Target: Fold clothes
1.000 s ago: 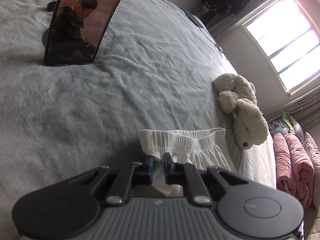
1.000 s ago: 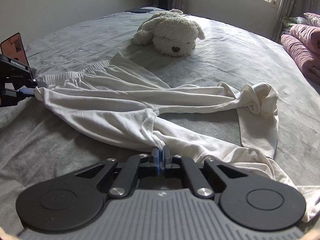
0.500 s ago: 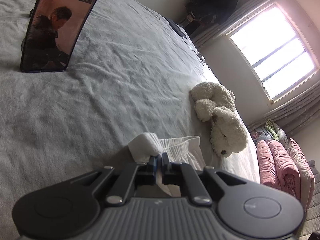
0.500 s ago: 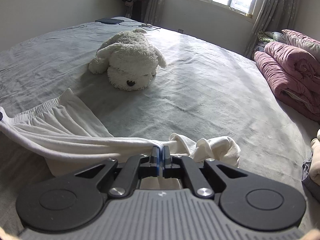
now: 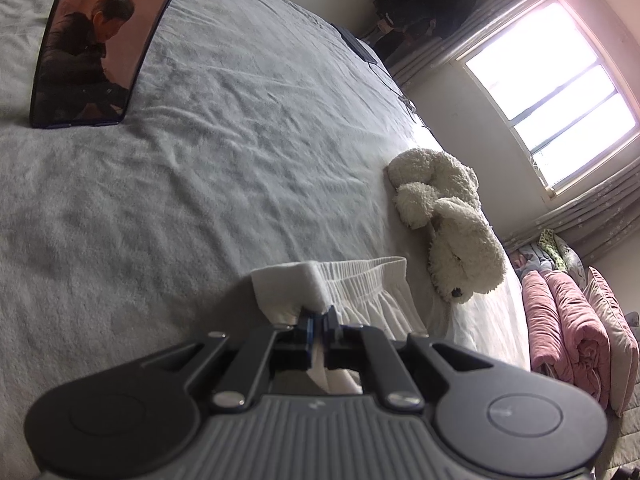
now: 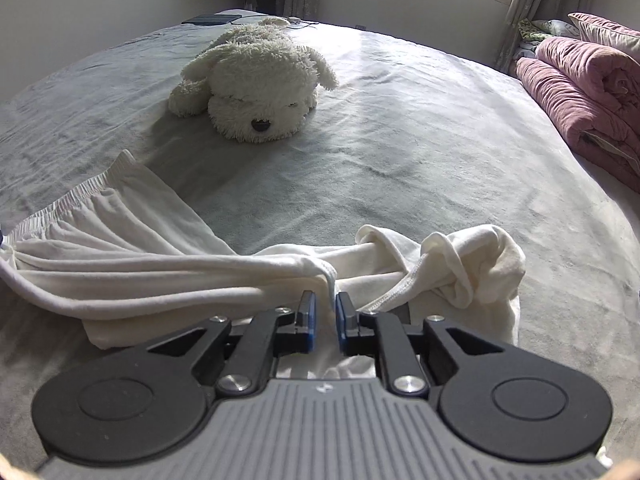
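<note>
- My left gripper [image 5: 319, 317] was clamped on a corner of the white trousers [image 6: 132, 256] near the waistband [image 5: 360, 276]; cloth ran between its blue pads and hung below them.
- My right gripper [image 6: 323, 312] stood with its fingers apart, a narrow gap between the pads. A fold of the trousers lay in that gap; I could not tell whether either pad touched it.
- The trousers lay on the grey bed cover [image 6: 400, 152] directly ahead of my right gripper, waistband to its left, bunched leg ends [image 6: 476, 268] to its right.
- A white plush dog [image 6: 256, 88] lay on the cover well beyond the trousers, apart from them.
- A phone [image 5: 100, 44] stood upright far ahead and left of my left gripper.
- Rolled pink quilts [image 6: 584, 92] lay at the far right.
</note>
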`<action>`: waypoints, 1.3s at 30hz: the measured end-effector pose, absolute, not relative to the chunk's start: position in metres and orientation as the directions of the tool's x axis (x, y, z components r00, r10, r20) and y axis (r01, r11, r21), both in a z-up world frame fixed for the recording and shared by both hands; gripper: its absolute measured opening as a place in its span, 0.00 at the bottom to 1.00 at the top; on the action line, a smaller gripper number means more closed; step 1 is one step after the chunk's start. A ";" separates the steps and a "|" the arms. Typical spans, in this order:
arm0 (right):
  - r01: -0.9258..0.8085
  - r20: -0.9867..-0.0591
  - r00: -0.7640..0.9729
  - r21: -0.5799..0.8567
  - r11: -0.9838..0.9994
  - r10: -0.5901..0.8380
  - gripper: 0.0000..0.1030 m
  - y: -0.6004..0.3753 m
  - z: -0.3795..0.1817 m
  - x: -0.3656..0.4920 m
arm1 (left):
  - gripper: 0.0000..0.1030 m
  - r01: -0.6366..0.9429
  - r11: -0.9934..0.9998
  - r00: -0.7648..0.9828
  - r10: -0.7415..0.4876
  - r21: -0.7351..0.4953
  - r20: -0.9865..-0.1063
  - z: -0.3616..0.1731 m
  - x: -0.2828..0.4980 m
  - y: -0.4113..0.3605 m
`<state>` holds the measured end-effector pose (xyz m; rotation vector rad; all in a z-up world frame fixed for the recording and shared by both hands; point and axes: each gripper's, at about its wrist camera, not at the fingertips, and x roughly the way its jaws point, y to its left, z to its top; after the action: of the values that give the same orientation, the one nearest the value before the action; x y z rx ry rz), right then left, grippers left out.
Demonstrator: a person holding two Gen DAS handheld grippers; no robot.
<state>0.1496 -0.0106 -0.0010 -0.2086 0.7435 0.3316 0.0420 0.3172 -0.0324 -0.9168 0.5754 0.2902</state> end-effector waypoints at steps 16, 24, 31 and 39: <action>-0.595 -0.659 0.685 -0.259 0.761 0.310 0.15 0.032 -0.041 0.091 | 0.04 -0.483 0.616 0.792 0.006 -0.622 -0.610 -0.035 0.041 0.310; -0.606 -0.655 0.676 -0.236 0.759 0.337 0.05 0.007 -0.015 0.065 | 0.04 -0.493 0.615 0.786 0.011 -0.615 -0.618 -0.033 0.038 0.315; -0.641 -0.688 0.617 -0.158 0.751 0.381 0.05 -0.026 0.014 0.019 | 0.04 -0.498 0.626 0.777 0.014 -0.600 -0.630 -0.026 0.027 0.321; -0.687 -0.730 0.541 -0.097 0.720 0.418 0.05 -0.040 0.024 -0.042 | 0.04 -0.484 0.630 0.774 -0.015 -0.607 -0.633 -0.015 0.002 0.332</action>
<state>-0.0421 -0.0400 0.0241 -0.3995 0.7452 0.6773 0.0020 0.3320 -0.0155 -0.8576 0.6459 0.2914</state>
